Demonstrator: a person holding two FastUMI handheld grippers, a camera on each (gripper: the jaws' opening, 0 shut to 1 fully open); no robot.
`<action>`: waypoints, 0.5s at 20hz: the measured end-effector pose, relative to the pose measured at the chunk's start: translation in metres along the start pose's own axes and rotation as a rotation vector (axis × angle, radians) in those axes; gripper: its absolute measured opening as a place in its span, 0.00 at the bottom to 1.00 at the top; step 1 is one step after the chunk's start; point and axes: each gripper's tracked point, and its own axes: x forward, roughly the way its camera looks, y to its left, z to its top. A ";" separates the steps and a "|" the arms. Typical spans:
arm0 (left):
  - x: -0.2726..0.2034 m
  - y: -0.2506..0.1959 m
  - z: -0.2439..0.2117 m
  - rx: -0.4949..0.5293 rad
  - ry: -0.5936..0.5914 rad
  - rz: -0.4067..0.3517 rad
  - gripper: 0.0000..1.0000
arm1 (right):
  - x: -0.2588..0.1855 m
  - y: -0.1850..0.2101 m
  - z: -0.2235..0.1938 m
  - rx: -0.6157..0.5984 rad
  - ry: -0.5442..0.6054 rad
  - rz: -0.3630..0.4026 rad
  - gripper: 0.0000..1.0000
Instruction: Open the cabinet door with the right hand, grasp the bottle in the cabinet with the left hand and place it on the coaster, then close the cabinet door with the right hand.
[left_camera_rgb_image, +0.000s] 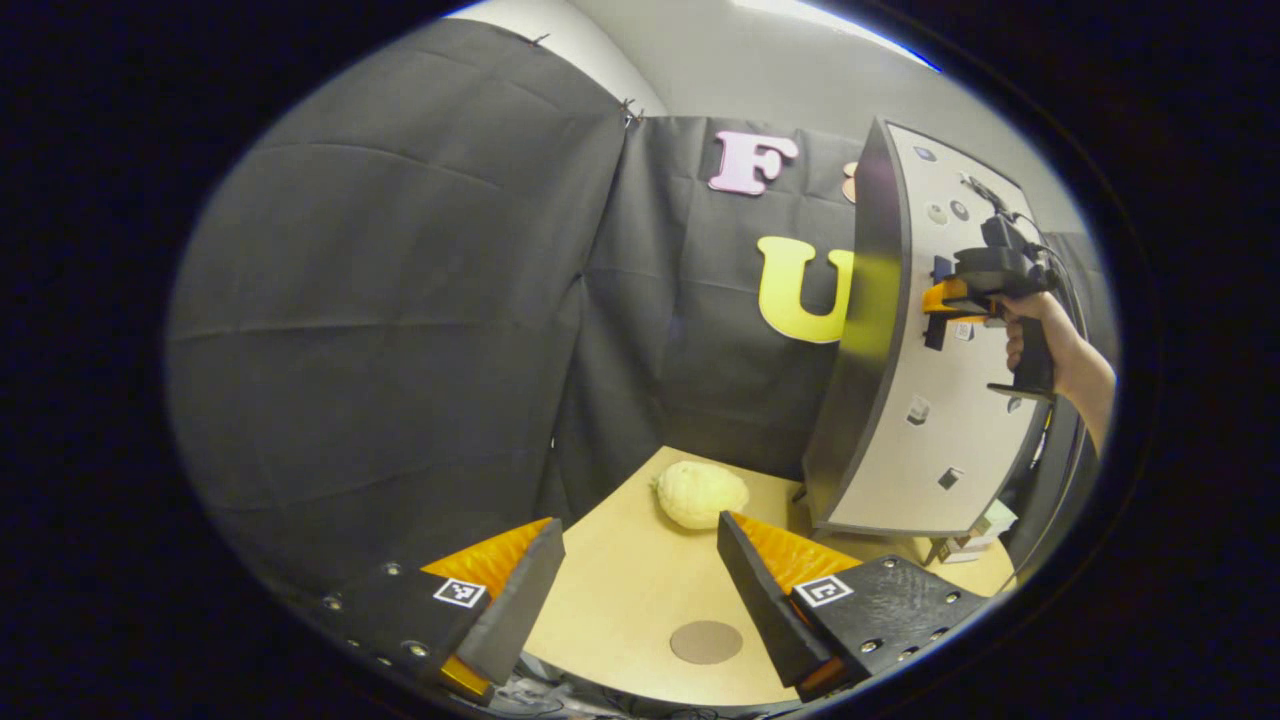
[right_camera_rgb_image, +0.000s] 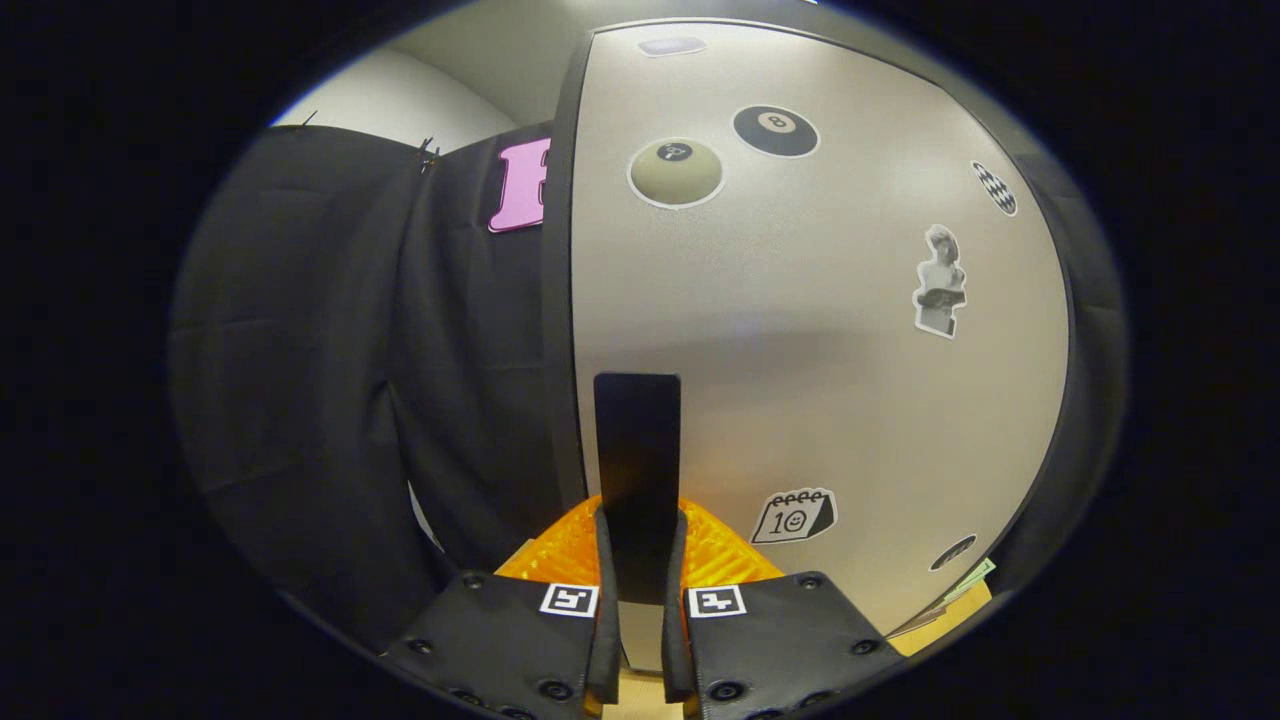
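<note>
The grey cabinet door (right_camera_rgb_image: 800, 330) with several stickers stands right in front of the right gripper view. My right gripper (right_camera_rgb_image: 640, 525) is shut on the door's black upright handle (right_camera_rgb_image: 637, 440). In the left gripper view, the door (left_camera_rgb_image: 930, 440) shows its dark edge toward me and looks swung partly out, with the right gripper (left_camera_rgb_image: 938, 305) on its handle and a hand behind it. My left gripper (left_camera_rgb_image: 640, 530) hovers open and holds nothing above the tan table (left_camera_rgb_image: 620, 590). A round brown coaster (left_camera_rgb_image: 706, 642) lies on the table between its fingers.
A pale yellow lumpy object (left_camera_rgb_image: 700, 493) rests on the table at the back, just left of the door's lower corner. The dark cabinet body (left_camera_rgb_image: 1055, 490) stands at the right behind the door. Black cloth walls close the left and back.
</note>
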 end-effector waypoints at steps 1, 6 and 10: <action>0.000 -0.002 -0.001 0.002 0.002 -0.006 0.96 | -0.002 0.000 0.001 -0.007 0.000 0.011 0.19; -0.003 -0.016 -0.001 0.010 -0.005 -0.029 0.96 | -0.016 0.001 -0.002 -0.016 -0.005 0.059 0.19; -0.010 -0.023 -0.005 0.029 -0.012 -0.047 0.95 | -0.036 0.002 -0.004 -0.017 0.005 0.110 0.19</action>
